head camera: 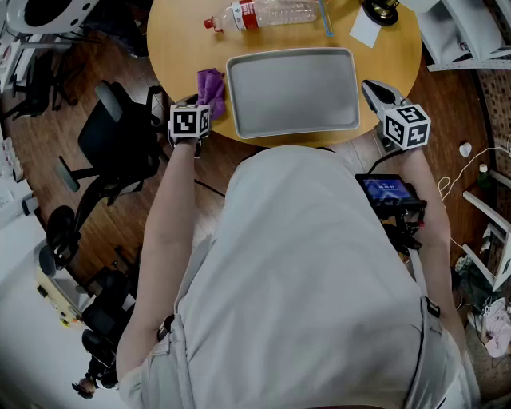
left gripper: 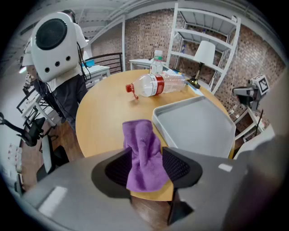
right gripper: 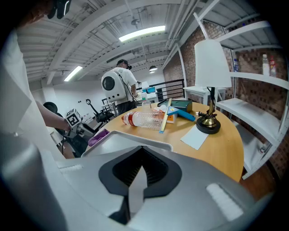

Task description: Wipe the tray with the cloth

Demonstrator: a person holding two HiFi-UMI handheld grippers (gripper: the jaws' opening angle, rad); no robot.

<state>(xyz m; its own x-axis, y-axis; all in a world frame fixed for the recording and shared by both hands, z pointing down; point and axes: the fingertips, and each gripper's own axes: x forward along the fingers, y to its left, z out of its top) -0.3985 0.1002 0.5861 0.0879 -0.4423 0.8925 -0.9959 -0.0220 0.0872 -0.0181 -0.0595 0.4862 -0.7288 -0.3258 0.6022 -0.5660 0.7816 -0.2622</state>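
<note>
The grey tray (head camera: 291,92) is lying flat on the round table (head camera: 182,49), close to the person. The purple cloth (left gripper: 143,153) is lying just beside the tray's left side, near the table's edge. The left gripper (left gripper: 147,168) is pointing down with its claw wide, one jaw on each side of the cloth. The right gripper (right gripper: 141,173) is hovering by the tray's right side, its claw pinched shut on nothing. A bottle (head camera: 267,13) is lying behind the tray.

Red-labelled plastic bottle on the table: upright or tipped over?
Tipped over: the bottle lies on its side on the table beyond the tray, cap end toward the head view's left.
</note>
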